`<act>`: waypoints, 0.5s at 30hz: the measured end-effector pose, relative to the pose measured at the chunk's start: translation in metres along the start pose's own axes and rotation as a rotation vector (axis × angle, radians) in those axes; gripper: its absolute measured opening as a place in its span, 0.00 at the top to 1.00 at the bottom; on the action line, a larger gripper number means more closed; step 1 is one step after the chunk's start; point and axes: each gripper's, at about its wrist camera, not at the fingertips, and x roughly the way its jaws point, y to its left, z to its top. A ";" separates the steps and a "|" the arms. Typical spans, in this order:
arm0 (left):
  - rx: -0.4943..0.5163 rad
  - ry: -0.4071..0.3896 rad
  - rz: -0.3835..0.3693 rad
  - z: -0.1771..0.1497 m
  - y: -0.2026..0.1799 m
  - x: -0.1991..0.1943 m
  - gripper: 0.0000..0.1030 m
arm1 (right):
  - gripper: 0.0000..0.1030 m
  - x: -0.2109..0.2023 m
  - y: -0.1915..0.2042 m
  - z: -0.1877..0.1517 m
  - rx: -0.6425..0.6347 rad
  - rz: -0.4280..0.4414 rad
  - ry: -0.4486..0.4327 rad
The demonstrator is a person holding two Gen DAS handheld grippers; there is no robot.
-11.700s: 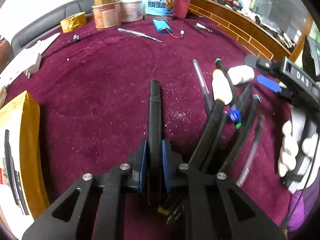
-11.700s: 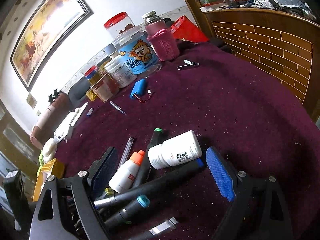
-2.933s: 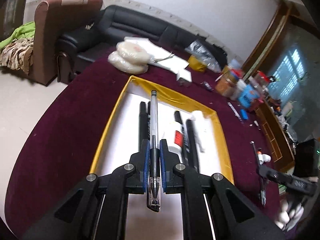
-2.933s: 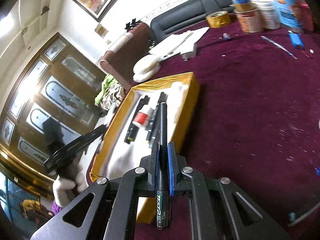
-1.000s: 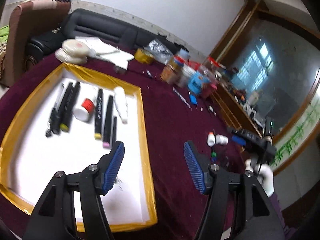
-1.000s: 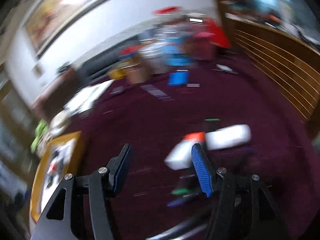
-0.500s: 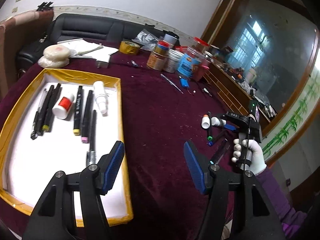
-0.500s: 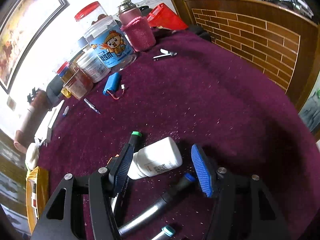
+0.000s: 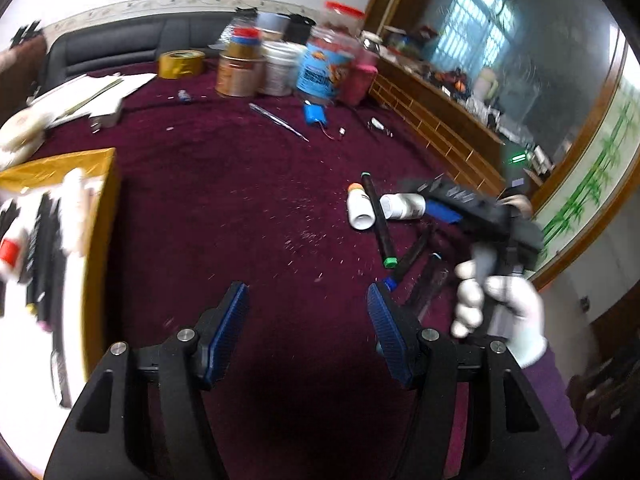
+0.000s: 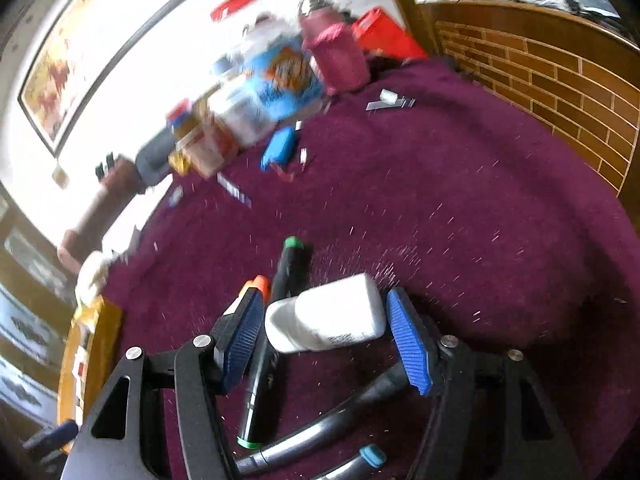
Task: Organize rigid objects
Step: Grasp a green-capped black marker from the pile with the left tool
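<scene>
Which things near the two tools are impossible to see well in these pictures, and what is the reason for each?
- Tray contents, left wrist view: motion blur and the frame edge cut them off.
- White bottle label, right wrist view: print too blurred to read.
- Orange-capped bottle, right wrist view: mostly hidden behind the right tool.
- Pens near the right tool, left wrist view: partly covered by it; count unclear.

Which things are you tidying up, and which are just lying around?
For the job:
white bottle
orange-capped bottle
green-tipped marker
gold-edged tray

Just lying about:
blue battery pack
tape roll
jars
nail clipper
</scene>
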 end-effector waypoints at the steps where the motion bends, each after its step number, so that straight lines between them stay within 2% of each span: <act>1: 0.016 0.008 0.010 0.003 -0.006 0.009 0.41 | 0.42 -0.008 -0.005 0.002 0.023 0.008 -0.037; 3: 0.047 0.031 0.013 0.008 -0.020 0.030 0.41 | 0.42 -0.021 -0.018 0.005 0.081 0.023 -0.091; 6: 0.096 0.079 0.004 0.010 -0.041 0.061 0.42 | 0.42 -0.028 -0.035 0.007 0.168 0.056 -0.114; 9: 0.157 0.111 -0.019 0.013 -0.065 0.090 0.42 | 0.42 -0.024 -0.041 0.008 0.210 0.079 -0.090; 13: 0.189 0.126 -0.009 0.027 -0.084 0.122 0.42 | 0.42 -0.020 -0.039 0.007 0.213 0.106 -0.063; 14: 0.200 0.128 -0.008 0.030 -0.087 0.128 0.43 | 0.42 -0.020 -0.039 0.006 0.208 0.107 -0.062; 15: 0.213 0.128 0.004 0.034 -0.090 0.134 0.52 | 0.42 -0.020 -0.037 0.006 0.202 0.109 -0.062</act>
